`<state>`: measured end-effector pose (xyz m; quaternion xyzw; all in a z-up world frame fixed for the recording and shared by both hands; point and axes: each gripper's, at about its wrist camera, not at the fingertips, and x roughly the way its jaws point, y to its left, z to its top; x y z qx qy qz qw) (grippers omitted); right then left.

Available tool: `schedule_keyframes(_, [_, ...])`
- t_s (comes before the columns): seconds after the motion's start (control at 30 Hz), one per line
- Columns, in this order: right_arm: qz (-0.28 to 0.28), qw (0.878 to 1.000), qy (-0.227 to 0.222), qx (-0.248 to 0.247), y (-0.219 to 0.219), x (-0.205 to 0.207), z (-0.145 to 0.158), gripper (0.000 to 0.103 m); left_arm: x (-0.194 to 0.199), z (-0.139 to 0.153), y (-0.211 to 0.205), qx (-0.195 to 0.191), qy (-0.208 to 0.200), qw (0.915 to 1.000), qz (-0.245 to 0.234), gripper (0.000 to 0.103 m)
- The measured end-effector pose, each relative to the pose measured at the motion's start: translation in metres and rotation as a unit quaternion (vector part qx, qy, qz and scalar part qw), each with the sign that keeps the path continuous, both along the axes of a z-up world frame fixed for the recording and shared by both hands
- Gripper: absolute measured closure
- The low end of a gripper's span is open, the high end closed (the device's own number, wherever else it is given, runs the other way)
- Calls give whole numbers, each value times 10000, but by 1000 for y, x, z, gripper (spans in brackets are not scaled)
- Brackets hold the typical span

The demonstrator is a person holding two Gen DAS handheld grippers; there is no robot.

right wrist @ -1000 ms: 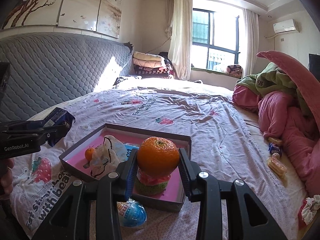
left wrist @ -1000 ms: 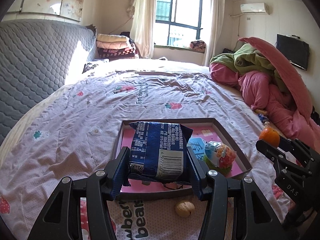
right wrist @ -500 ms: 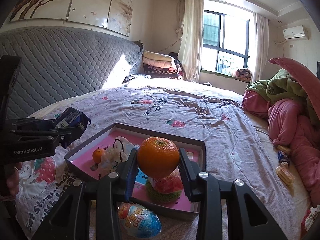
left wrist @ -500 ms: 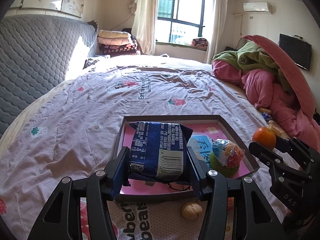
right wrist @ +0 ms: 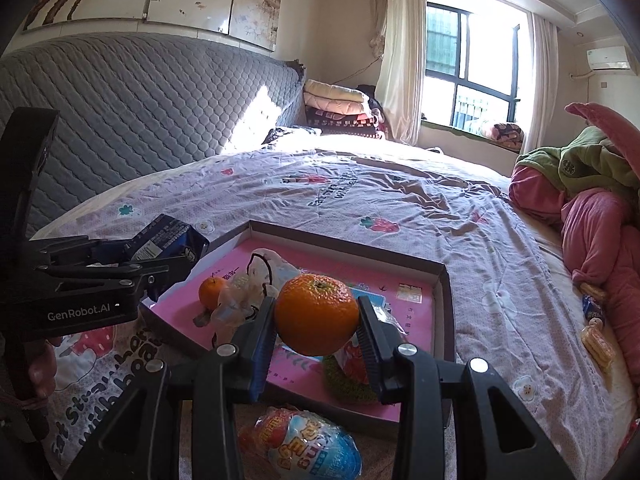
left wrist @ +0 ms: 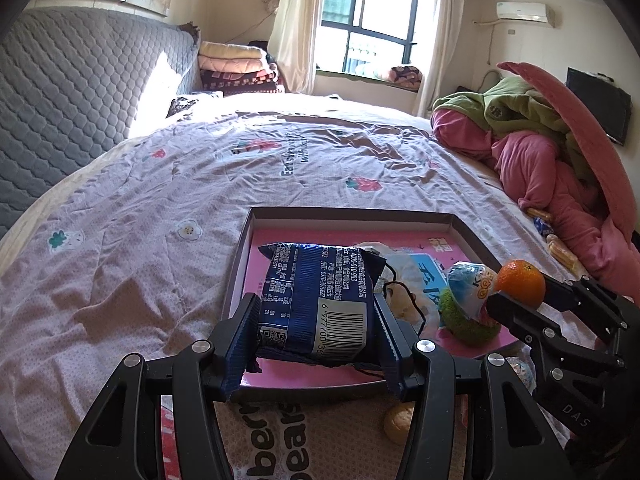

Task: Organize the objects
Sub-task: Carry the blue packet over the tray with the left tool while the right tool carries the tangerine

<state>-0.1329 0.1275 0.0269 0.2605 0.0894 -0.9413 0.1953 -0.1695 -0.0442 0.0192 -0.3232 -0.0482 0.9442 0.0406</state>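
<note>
Bed point(left wrist: 168, 184) w/ tray point(left wrist: 352, 213), walnut point(left wrist: 398, 420), egg point(right wrist: 304, 446)

A grey quilted headboard point(right wrist: 132, 120) backed the bed point(left wrist: 168, 200). Folded blankets point(left wrist: 236, 66) were stacked near the window point(left wrist: 372, 20); pink and green bedding point(left wrist: 556, 152) lay heaped beside a wall television point(left wrist: 598, 110).

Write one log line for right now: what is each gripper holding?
left gripper: shut on blue snack packet | right gripper: shut on orange | both over pink tray | stage: carrying

Left claw point(left wrist: 316, 320) clamped on blue snack packet point(left wrist: 320, 300), right claw point(right wrist: 316, 330) clamped on orange point(right wrist: 316, 314), both held side by side
</note>
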Motion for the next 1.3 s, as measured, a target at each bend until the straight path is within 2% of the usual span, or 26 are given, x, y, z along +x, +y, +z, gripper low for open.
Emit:
schedule_keyframes(0.73, [120, 9976, -648, 213, -15, -26, -39, 64, -22, -41, -9, 185, -353, 9992, -54, 46])
schedule_keyframes(1.3, [189, 9958, -842, 313, -22, -36, -50, 64, -27, -54, -11, 266, -425, 9987, -96, 46])
